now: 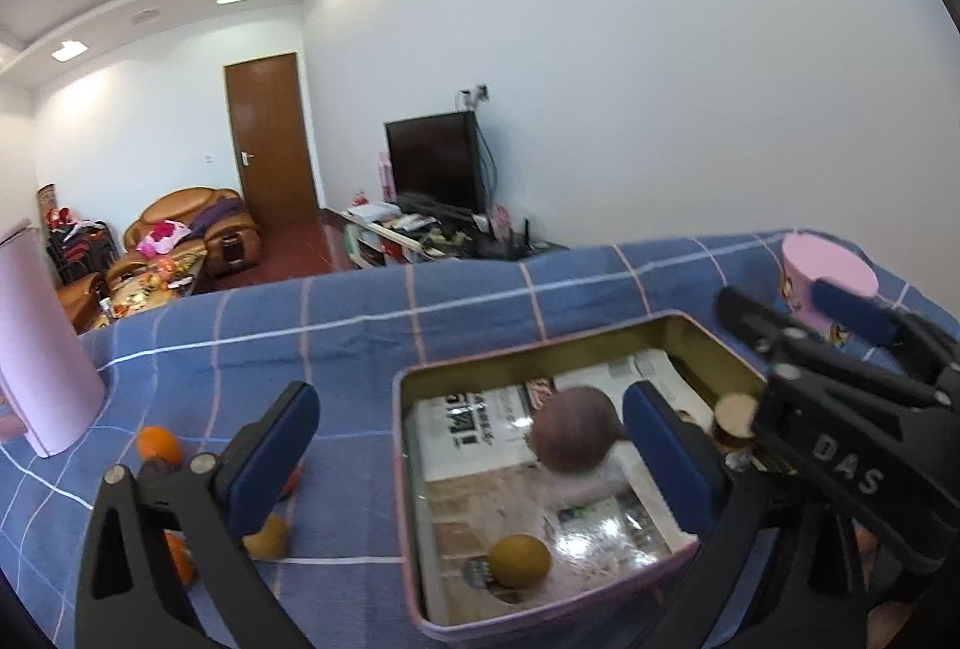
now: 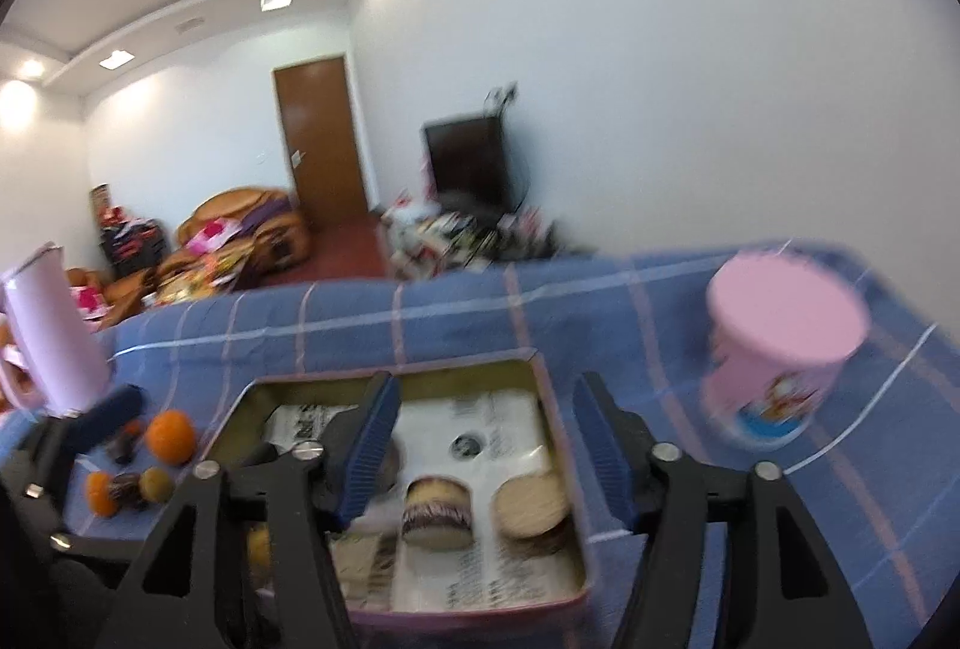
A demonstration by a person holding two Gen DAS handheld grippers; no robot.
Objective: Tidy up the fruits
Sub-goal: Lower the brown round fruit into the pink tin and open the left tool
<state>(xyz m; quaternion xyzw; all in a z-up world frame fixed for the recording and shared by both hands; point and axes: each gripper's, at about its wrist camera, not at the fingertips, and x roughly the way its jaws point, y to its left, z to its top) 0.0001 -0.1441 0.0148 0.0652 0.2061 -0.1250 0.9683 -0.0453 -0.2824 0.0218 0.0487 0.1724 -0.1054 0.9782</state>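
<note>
Both grippers, left gripper [image 1: 474, 445] and right gripper [image 2: 486, 451], gape empty above the tin [image 1: 414, 469] rim.

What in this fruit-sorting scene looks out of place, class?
Inside the tin, lined with newspaper, two round cakes lie beside the fruit: a purplish fruit and a yellow one. They are not fruit. Oranges are loose on the cloth left of the tin.

Purple fruit [image 1: 573, 427]: blurred, kind unclear.
Oranges [image 1: 180, 553]: partly hidden behind left gripper [image 1: 474, 445] finger.
Pink tub [image 2: 780, 349]: motion-blurred.
</note>
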